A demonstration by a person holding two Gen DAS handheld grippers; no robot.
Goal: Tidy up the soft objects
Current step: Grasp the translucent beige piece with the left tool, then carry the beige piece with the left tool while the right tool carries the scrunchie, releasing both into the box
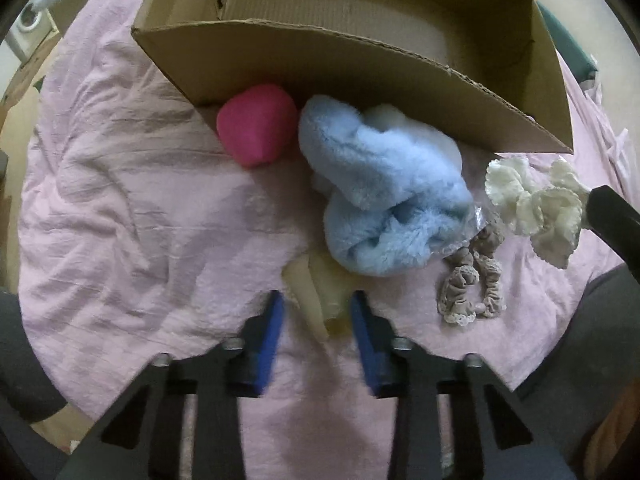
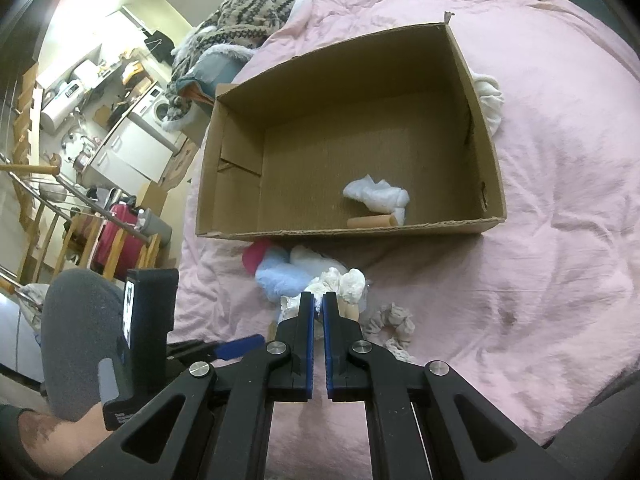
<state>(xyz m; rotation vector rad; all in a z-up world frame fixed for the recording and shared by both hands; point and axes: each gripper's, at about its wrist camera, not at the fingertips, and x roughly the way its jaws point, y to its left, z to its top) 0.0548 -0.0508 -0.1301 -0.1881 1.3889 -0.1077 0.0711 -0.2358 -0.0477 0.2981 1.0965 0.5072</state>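
At six o'clock in the left wrist view, the left claw (image 1: 318, 300) stands narrow, its blue pads seemingly pressing a pale yellow soft piece (image 1: 332, 280) on the pink bed cover (image 1: 120, 200). The picture is blurred there, so the grip may be shallow and the piece could slip out on lifting. At eleven o'clock a pink ball (image 1: 256, 124) leans on the cardboard box (image 1: 360, 60). A blue plush cloth (image 1: 380, 192) touches the yellow piece and may be dragged along. A brown lace scrunchie (image 1: 472, 288) lies at four o'clock. At three o'clock the right claw (image 2: 319, 298) is closed on an edge of the white ruffled scrunchie (image 1: 536, 208). So thin a pinch could let it drop before the box.
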